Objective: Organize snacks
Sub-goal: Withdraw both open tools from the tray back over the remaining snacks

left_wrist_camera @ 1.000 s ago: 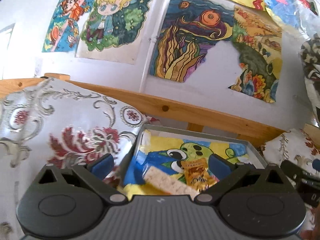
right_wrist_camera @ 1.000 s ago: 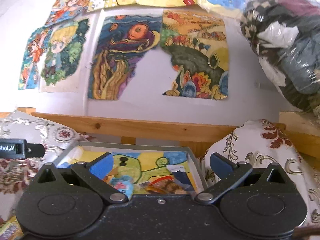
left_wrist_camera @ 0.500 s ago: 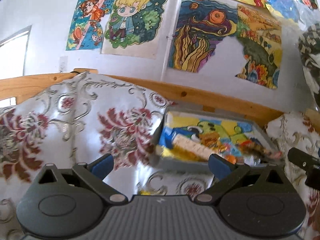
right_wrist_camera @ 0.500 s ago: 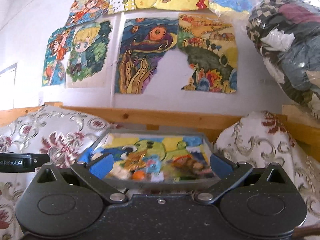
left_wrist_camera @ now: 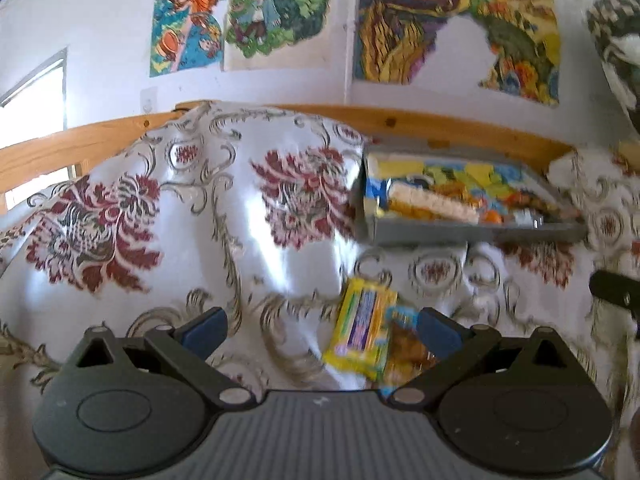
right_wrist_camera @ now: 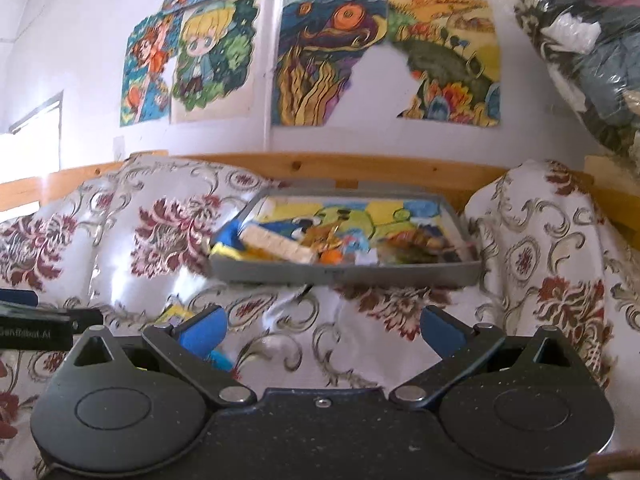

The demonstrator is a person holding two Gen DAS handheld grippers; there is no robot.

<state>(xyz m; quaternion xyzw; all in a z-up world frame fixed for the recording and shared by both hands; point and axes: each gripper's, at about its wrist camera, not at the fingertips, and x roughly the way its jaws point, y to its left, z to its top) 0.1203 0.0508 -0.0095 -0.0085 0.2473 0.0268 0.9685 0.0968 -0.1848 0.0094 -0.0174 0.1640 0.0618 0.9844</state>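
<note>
From the left wrist, we see our left gripper (left_wrist_camera: 322,330) with fingers spread wide and empty; the yellow snack packet (left_wrist_camera: 360,330) lies just inside the right finger, long axis pointing away toward the tray (left_wrist_camera: 472,234). From the right wrist, our right gripper (right_wrist_camera: 322,326) is likewise wide open and empty, with the packet (right_wrist_camera: 178,314) off to its left, so the left hand is nearer.

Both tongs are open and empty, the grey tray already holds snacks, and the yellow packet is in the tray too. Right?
Not quite. The yellow packet lies on the floral cloth in front of the grey tray, as the left wrist view shows. The left tongs and right tongs are open and empty.
</note>
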